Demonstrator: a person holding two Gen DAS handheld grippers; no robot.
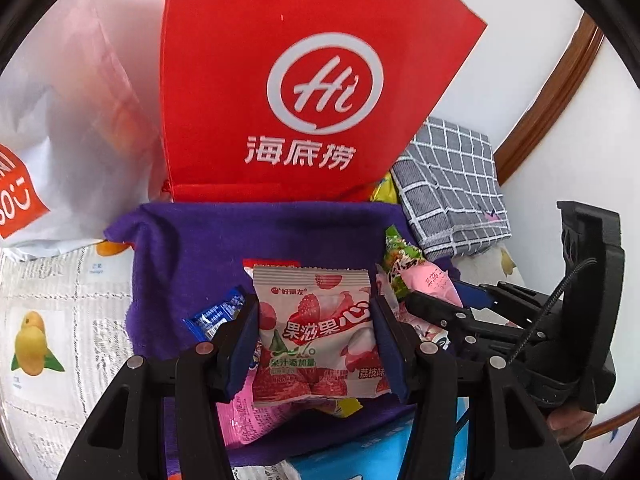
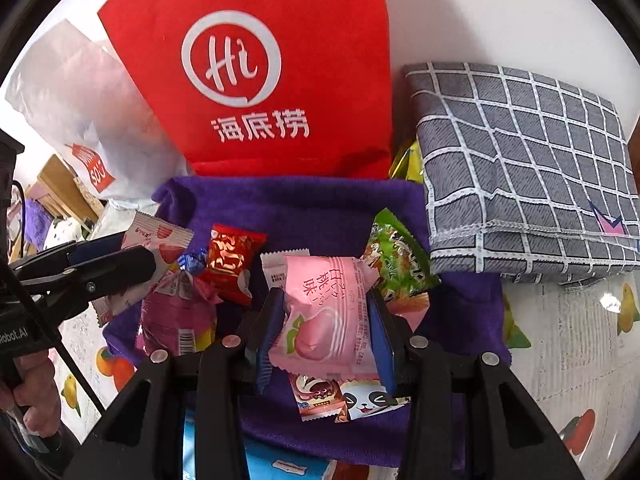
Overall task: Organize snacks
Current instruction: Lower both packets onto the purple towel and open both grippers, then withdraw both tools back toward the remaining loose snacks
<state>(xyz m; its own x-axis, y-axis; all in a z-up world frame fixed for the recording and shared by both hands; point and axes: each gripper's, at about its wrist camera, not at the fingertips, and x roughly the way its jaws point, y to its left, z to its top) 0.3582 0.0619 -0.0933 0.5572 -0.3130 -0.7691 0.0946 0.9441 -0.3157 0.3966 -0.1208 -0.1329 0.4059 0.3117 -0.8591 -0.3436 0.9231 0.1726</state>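
My left gripper (image 1: 314, 322) is shut on a lychee gummy packet (image 1: 316, 336), white and pink with red fruit, held above the purple cloth (image 1: 192, 240). The same gripper (image 2: 132, 258) and packet (image 2: 158, 236) show at the left of the right wrist view. My right gripper (image 2: 326, 330) is shut on a pink peach snack packet (image 2: 324, 316), also over the purple cloth (image 2: 288, 208). It appears in the left wrist view (image 1: 436, 308) with its pink packet (image 1: 430, 280). Loose snacks lie on the cloth: a red packet (image 2: 232, 260), a green packet (image 2: 396, 260), a panda packet (image 2: 368, 400), a blue wrapper (image 1: 216, 314).
A red paper bag (image 1: 304, 80) with a white "Hi" logo stands behind the cloth. A white plastic bag (image 1: 72, 128) is at the left. A folded grey checked cloth (image 2: 528, 168) lies at the right. A fruit-print tablecloth (image 1: 48, 320) covers the table. A blue box (image 1: 380, 448) is close below.
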